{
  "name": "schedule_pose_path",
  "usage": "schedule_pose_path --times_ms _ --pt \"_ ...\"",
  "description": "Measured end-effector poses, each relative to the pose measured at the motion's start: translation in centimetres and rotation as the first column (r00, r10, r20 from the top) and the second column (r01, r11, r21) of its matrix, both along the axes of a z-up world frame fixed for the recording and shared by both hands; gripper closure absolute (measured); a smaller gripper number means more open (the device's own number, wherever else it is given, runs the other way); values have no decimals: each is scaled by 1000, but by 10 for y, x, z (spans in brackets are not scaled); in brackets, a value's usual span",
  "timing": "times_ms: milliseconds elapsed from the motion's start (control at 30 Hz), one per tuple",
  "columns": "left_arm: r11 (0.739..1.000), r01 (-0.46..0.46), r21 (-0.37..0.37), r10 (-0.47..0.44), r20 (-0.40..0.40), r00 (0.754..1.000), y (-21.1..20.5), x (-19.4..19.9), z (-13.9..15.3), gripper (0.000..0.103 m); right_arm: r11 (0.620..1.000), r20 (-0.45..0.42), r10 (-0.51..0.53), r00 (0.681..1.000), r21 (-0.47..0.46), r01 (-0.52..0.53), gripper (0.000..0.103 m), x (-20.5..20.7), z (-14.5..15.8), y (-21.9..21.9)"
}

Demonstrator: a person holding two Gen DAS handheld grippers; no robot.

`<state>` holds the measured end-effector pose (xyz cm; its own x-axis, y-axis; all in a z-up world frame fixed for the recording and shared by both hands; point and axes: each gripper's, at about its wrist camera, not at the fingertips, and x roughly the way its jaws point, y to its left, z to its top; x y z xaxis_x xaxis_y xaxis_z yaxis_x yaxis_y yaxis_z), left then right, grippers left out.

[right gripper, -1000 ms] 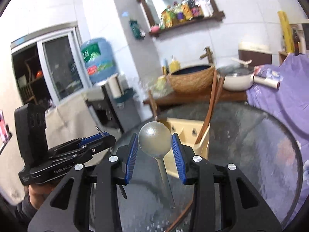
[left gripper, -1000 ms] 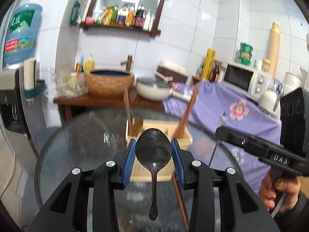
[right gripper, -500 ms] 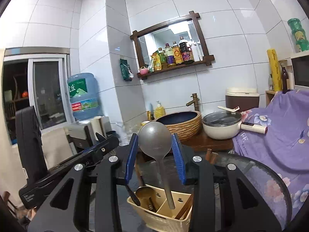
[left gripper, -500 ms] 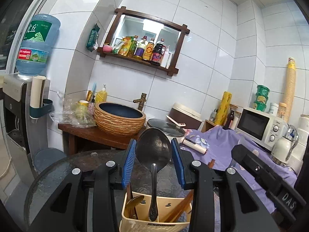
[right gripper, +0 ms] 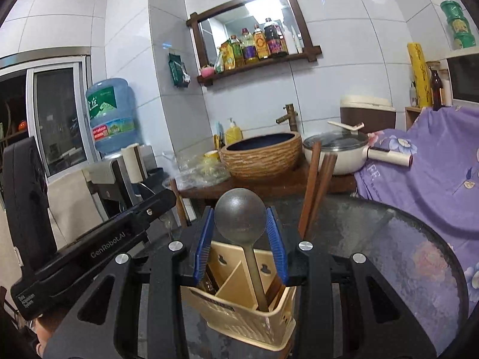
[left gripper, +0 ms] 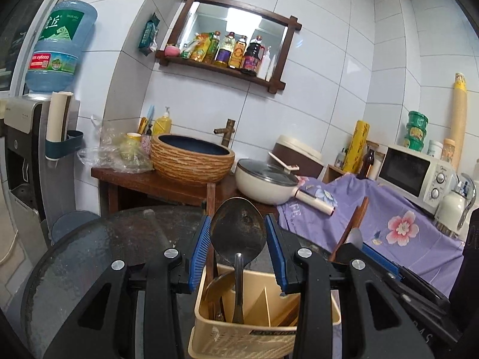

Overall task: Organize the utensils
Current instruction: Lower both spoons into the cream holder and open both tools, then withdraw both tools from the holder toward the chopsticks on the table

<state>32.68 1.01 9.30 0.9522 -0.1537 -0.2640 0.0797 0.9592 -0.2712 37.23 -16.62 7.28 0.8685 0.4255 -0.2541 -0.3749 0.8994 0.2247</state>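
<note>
My left gripper (left gripper: 238, 252) is shut on the bowl of a dark metal spoon (left gripper: 238, 230), whose handle hangs down into the beige utensil holder (left gripper: 263, 333). My right gripper (right gripper: 241, 246) is shut on a second grey metal spoon (right gripper: 240, 217); its handle reaches down into the right compartment of the same holder (right gripper: 239, 317). Brown chopsticks (right gripper: 314, 188) stand in the holder, and a brass spoon (left gripper: 214, 285) leans in its left compartment. Each gripper sees the other beside it.
The holder stands on a round glass table (right gripper: 404, 254). Behind it, a wooden stand holds a woven basin (left gripper: 191, 158) and a cream pan (left gripper: 266, 181). A purple flowered cloth (left gripper: 389, 218) with a microwave (left gripper: 416, 170) lies to the right, and a water dispenser (left gripper: 27, 137) to the left.
Both grippers have tipped from looking down at the table to level and have lowered. The two spoon handles have gone from above the holder to inside it.
</note>
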Motion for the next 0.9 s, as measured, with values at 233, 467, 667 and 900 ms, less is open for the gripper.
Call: schedule_pose_path --times_ms 233,467,667,900 --pt "999 30 18 -29 -54 998 4 -2 -18 62 999 -64 -2 998 -40 0 66 -1 -27 -2" --pt "999 44 16 -43 -70 997 10 -14 -26 45 998 -80 -5 997 -68 0 48 -6 -43 -6" --pt "999 28 17 -27 -83 996 21 -36 -35 30 996 -55 -14 998 -87 9 42 -31 -47 -15" --pt "999 43 29 -37 -181 983 30 -63 -64 23 977 -220 -23 975 -211 -24 34 -54 -87 -17"
